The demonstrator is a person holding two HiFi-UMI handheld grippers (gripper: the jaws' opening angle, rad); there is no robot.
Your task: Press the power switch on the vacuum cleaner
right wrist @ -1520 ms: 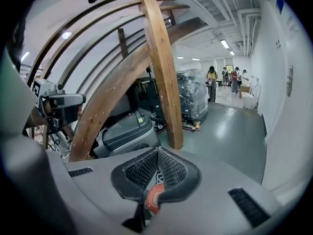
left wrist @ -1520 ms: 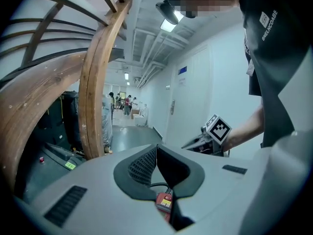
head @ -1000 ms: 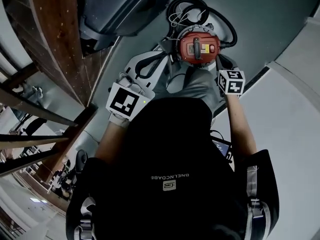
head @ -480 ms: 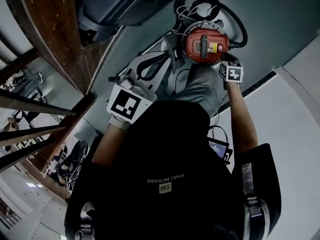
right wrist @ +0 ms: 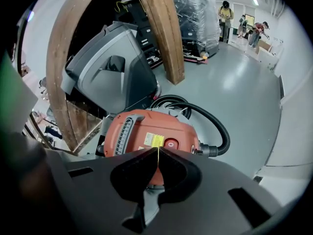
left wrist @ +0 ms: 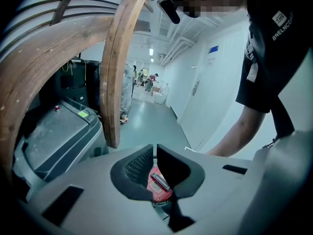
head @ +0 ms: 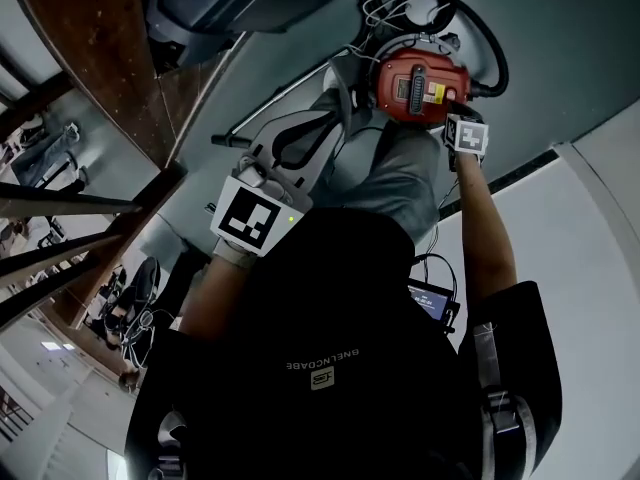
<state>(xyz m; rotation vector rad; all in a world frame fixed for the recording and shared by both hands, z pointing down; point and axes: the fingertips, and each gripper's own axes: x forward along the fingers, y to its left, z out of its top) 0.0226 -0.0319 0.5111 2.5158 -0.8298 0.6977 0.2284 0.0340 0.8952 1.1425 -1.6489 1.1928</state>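
Right gripper (right wrist: 158,152) closed — vacuum cleaner (right wrist: 144,130) just ahead.

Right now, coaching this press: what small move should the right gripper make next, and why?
Probably nudge the right gripper slightly right, then forward: its shut jaws aim at the yellow label on the vacuum cleaner, and the round power switch sits just right of them.
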